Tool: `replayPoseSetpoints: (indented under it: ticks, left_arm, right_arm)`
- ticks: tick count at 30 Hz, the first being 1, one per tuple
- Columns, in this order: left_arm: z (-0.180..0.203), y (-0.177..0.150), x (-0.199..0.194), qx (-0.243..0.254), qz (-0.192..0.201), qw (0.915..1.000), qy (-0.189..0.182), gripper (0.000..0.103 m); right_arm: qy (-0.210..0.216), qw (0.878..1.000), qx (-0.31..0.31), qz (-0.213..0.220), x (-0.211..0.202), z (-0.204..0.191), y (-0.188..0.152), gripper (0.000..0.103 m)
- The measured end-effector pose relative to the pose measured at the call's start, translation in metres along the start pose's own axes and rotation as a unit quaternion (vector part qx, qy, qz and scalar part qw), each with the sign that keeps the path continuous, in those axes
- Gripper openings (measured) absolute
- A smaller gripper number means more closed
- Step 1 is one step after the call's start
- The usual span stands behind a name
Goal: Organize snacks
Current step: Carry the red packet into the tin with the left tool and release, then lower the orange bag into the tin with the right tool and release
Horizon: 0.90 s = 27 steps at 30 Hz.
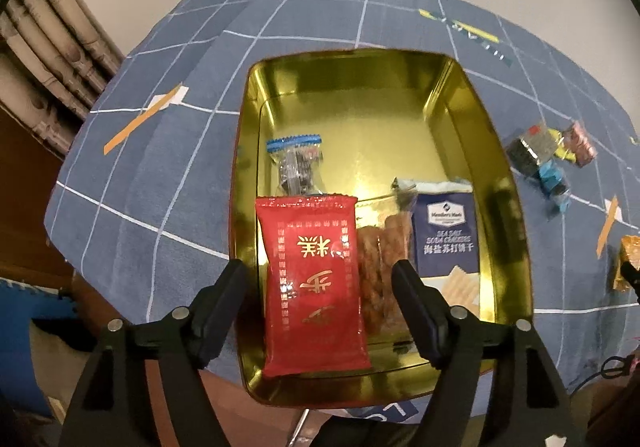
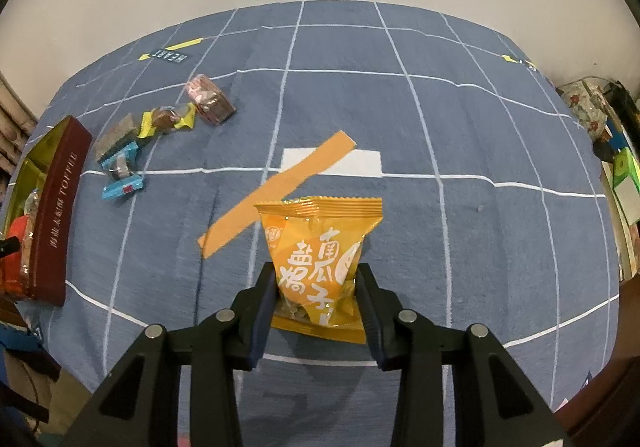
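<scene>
Red packet [image 1: 314,283] lies flat in the gold tin [image 1: 508,183], beside a clear snack bag [image 1: 382,267] and blue cracker pack [image 1: 446,235]. Left gripper [image 1: 320,303] stands open above it, pads clear. Right gripper [image 2: 316,287] is clamped on the orange packet [image 2: 320,251] over the blue cloth [image 2: 480,247].

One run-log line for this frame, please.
left gripper: open over red packet in gold tin | right gripper: shut on orange packet | loose sweets on cloth
</scene>
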<state>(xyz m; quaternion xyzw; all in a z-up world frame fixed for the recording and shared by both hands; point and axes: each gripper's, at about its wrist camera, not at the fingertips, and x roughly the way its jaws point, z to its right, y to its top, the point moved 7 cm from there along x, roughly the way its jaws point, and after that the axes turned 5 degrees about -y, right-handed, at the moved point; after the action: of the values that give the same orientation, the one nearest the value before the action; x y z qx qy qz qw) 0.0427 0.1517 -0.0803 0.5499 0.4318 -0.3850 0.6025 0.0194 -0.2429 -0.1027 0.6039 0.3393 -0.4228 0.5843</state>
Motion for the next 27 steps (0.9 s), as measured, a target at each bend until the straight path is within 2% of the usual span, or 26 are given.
replayPoseSetpoints:
  ticks: [9,14,17,23,27]
  left_arm:
    - [-0.005,0.002,-0.016,-0.014,0.039,0.9991,-0.003,0.072]
    - [-0.023,0.005,-0.033,-0.045,0.066,0.9968,-0.006,0.072]
    - [-0.035,0.005,-0.042,-0.055,0.083,0.9949,0.011,0.073]
    - [-0.053,-0.003,-0.038,-0.079,0.074,0.9941,0.008,0.075]
    - [-0.066,-0.008,-0.038,-0.105,0.073,0.9918,-0.003,0.075]
  right_arm:
    - [0.02,0.999,-0.038,0.025,-0.024,-0.042,0.02,0.04]
    - [0.06,0.995,-0.066,0.04,-0.041,-0.087,0.035,0.04]
    - [0.088,0.991,-0.087,0.043,-0.049,-0.119,0.041,0.04]
    - [0.14,0.98,-0.137,0.043,-0.064,-0.191,0.042,0.04]
    - [0.157,0.972,-0.167,0.043,-0.07,-0.229,0.038,0.04]
